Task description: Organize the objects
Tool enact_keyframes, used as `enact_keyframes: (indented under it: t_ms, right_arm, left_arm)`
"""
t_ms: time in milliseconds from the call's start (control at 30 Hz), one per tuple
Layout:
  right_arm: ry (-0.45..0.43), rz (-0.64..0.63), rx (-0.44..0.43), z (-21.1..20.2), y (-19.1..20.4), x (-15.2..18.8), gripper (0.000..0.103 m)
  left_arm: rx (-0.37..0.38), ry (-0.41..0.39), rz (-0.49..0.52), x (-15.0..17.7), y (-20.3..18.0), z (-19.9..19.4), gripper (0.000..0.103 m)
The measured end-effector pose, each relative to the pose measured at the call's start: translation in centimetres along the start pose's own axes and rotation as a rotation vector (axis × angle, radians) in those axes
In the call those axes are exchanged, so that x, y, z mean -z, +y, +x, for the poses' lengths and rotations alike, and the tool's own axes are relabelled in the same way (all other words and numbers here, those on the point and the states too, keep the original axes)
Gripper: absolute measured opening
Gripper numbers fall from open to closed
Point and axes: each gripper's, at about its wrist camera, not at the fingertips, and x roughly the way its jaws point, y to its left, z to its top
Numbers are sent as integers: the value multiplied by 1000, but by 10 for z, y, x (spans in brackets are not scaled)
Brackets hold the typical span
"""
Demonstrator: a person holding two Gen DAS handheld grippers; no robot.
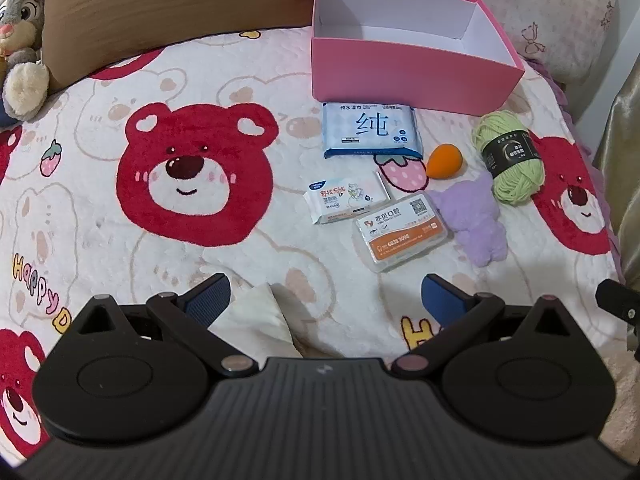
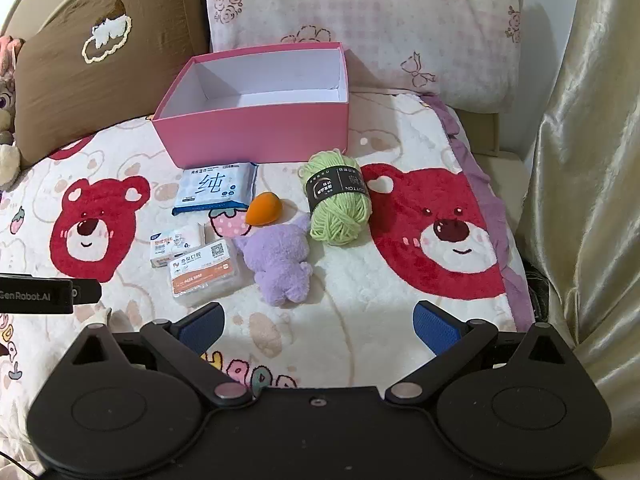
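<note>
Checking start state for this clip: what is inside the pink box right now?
Nothing shows inside the pink box: both wrist views show bare white walls and a bare white floor. Its near wall hides the front strip of the floor, so anything flat lying there cannot be ruled out.

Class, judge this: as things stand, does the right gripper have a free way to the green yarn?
Probably yes. The right gripper is open and empty, and the green yarn lies ahead on the blanket, with only the purple plush toy off to one side.
</note>
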Motion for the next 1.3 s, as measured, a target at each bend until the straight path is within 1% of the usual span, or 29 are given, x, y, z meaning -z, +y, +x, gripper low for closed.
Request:
enact_keyframes:
  t_ms: [167,267,533,767,933,1067,1200,1300]
  right_arm:
    - [6,6,8,2,-2,0,102]
    - [6,9,14,2,-3,0,102]
    - [4,11,27,1,-3,1,102]
    - [8,16,34,2,-6,1,102]
    - [-1,7,35,-2,-4,1,102]
    - [2,0,33,-1,-2,2,102]
    - [5,5,12,-1,-3,2,102]
    - [-6,4,33,0,-2,3,102]
  left_arm:
    - [-28,-11,55,4,-8,4,103]
    - [-35,-11,67,5,-10,5,103]
    - [-17,1,46,6,-8,5,103]
    - [0,6,3,4,-1,5,103]
    - [-3,6,1,4,-1,5,103]
    - [-8,24,-1,4,-2,8,103]
    - [-7,27,-6,3,0,10,103]
    - [0,31,10,2,-1,14,103]
